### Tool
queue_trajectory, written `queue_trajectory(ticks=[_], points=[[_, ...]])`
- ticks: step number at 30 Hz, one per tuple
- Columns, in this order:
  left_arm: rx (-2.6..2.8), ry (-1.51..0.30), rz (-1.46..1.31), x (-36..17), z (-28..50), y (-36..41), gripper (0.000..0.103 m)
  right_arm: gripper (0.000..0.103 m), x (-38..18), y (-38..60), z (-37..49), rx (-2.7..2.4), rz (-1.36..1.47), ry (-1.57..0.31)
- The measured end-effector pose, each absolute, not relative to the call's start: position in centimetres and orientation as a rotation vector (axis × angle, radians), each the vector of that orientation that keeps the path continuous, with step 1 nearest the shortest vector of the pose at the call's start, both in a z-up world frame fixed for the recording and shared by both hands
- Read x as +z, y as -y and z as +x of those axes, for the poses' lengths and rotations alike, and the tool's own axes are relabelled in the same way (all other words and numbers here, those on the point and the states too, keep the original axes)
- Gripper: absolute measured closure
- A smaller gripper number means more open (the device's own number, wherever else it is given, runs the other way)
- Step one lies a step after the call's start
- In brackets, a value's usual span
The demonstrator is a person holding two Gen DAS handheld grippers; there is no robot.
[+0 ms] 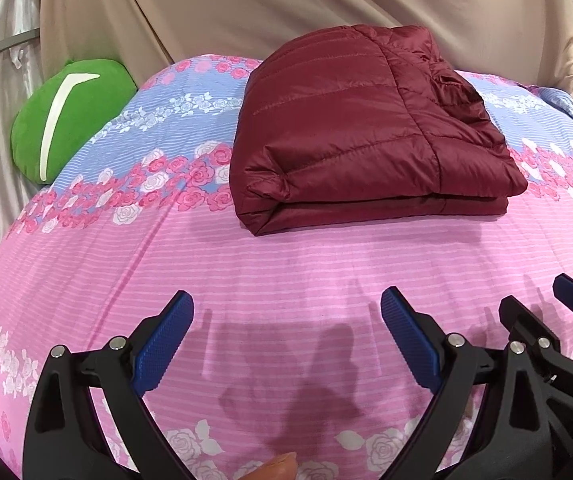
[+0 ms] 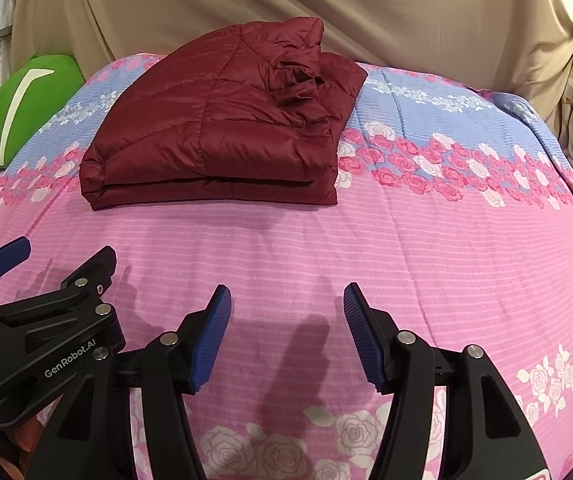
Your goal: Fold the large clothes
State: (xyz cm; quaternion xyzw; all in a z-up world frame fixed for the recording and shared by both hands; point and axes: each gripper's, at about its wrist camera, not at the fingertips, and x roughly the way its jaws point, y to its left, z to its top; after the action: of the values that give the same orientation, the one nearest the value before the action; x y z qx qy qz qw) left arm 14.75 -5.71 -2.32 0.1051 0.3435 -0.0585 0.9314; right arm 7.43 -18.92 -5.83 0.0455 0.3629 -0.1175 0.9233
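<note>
Nearest to the left wrist camera is a fingertip [image 1: 280,465] of the person at the bottom edge, and just above it the left gripper [image 1: 287,320] hovers over the pink striped bedsheet [image 1: 246,276]. Its two blue pads [image 1: 164,346] stand wide apart and nothing is between them. At the right edge, part of the right gripper [image 1: 542,300] is seen, just beside the left one. Further away lies the dark red quilted jacket [image 1: 366,136], folded into a thick packet, on the band of the sheet with printed roses. A green cushion [image 1: 70,120] with a white curved mark rests at the far left edge of the bed, against a beige draped cloth [image 1: 286,4].

From the right wrist camera, the right gripper [image 2: 287,300] is closest — its blue pads [image 2: 212,338] are parted with only the sheet [image 2: 406,240] below, no cloth between them. The left gripper [image 2: 56,254] enters from the left side, open also, with white lettering on its black body. The jacket [image 2: 214,128] lies well ahead and a little left, folded, with its gathered cuff on top near the far right corner. The cushion [image 2: 22,108] shows at the far left, and the cloth [image 2: 326,8] hangs behind the bed.
</note>
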Motion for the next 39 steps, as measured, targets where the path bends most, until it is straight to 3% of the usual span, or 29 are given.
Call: queue_trajectory(ticks=[39], points=[[-0.115,-0.682,0.224,-2.10,14.50,5.71,0.012,0.045,-5.81,19.06,7.31,-0.240,0.089,-0.735]])
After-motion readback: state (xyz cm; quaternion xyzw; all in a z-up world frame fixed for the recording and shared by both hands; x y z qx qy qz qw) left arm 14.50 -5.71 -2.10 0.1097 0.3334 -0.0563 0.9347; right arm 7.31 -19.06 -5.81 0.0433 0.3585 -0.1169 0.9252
